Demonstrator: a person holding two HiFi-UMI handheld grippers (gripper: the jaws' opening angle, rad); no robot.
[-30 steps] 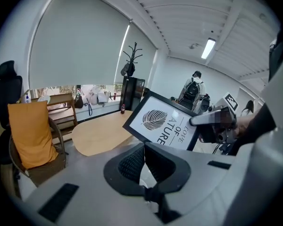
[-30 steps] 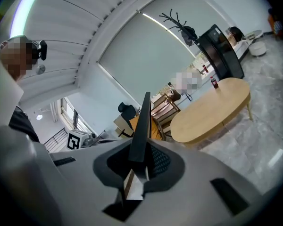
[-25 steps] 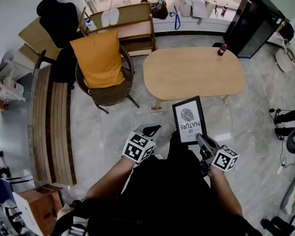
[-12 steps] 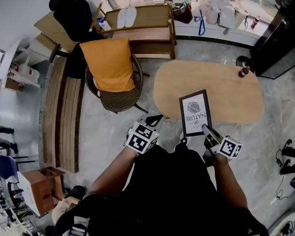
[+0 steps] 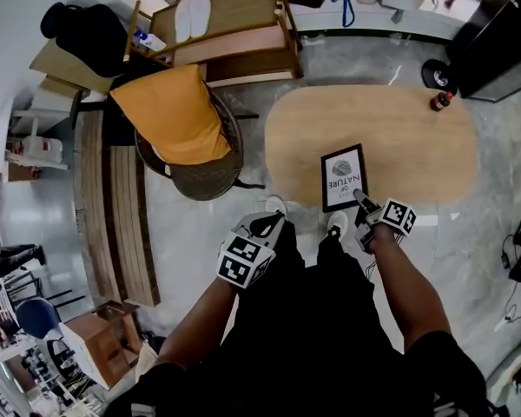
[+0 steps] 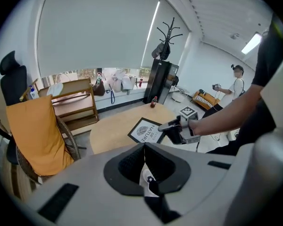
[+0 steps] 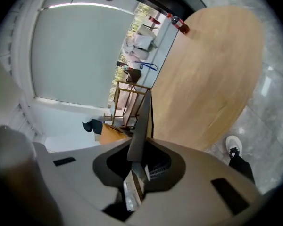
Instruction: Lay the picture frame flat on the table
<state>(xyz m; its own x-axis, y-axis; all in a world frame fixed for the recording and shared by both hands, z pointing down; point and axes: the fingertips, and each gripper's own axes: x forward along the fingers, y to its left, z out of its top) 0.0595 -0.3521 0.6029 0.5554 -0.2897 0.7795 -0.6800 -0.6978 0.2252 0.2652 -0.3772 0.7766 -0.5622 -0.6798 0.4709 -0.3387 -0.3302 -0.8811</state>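
The picture frame, black-edged with a white print, hangs over the near edge of the oval wooden table. My right gripper is shut on its lower right corner. The right gripper view shows the frame edge-on between the jaws, with the table to its right. I cannot tell whether the frame touches the tabletop. My left gripper stays close to my body, left of the table, shut and holding nothing. From the left gripper view, the frame tilts over the table with the right gripper on it.
A small red-capped bottle stands at the table's far right. A wicker chair with an orange cushion is left of the table, with a wooden shelf unit behind it. A slatted bench runs along the left. Another person stands across the room.
My right gripper has carried the frame forward, from over the floor before the table to over its near edge. The left gripper has stayed by my body.
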